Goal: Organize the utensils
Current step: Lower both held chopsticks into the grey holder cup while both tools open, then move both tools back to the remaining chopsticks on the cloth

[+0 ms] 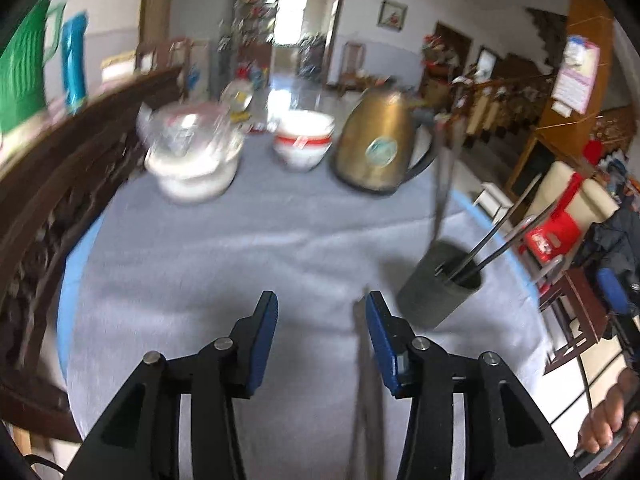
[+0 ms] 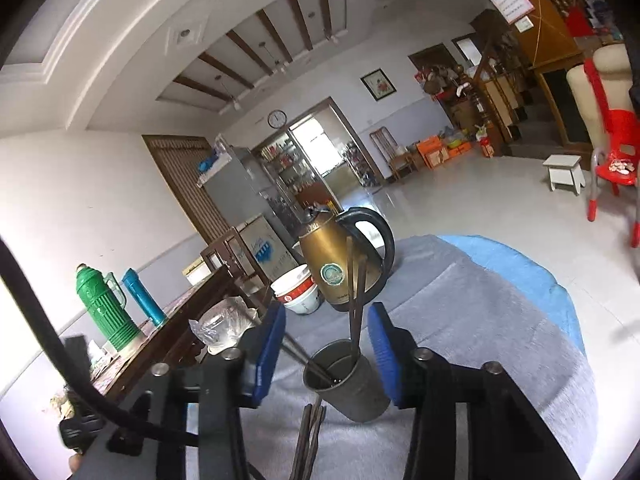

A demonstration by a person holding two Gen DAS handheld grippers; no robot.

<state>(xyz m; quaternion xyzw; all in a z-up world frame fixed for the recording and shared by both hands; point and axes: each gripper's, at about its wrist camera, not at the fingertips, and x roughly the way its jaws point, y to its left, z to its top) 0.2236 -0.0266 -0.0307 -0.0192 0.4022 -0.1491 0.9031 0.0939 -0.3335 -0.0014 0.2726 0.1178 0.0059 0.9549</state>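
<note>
The left hand-held gripper (image 1: 322, 308) hangs with its jaws partly apart and nothing between the blue pads, low over the grey cloth surface (image 1: 224, 248) at bottom centre. The right hand-held gripper (image 2: 326, 326) is likewise half-spread and holds nothing; the dark metal utensil cup (image 2: 352, 384) sits tilted in the gap between its pads, not pressed by them.

Risks, as I judge them: the cup already leans in both views, so a nudge from either pad could tip it and spill its contents; the chopsticks lying loose (image 2: 308, 436) at the lower middle could roll or be pinched singly instead of as a pair; the brass electric kettle (image 2: 332, 264) stands near, behind the cup.

Count: one cup; about four or five chopsticks standing in it (image 2: 356, 292), though blur makes that uncertain; two or three loose below; one kettle; one red-and-white bowl stack (image 1: 304, 142); one plastic-wrapped white dish (image 1: 192, 156) at upper left.
</note>
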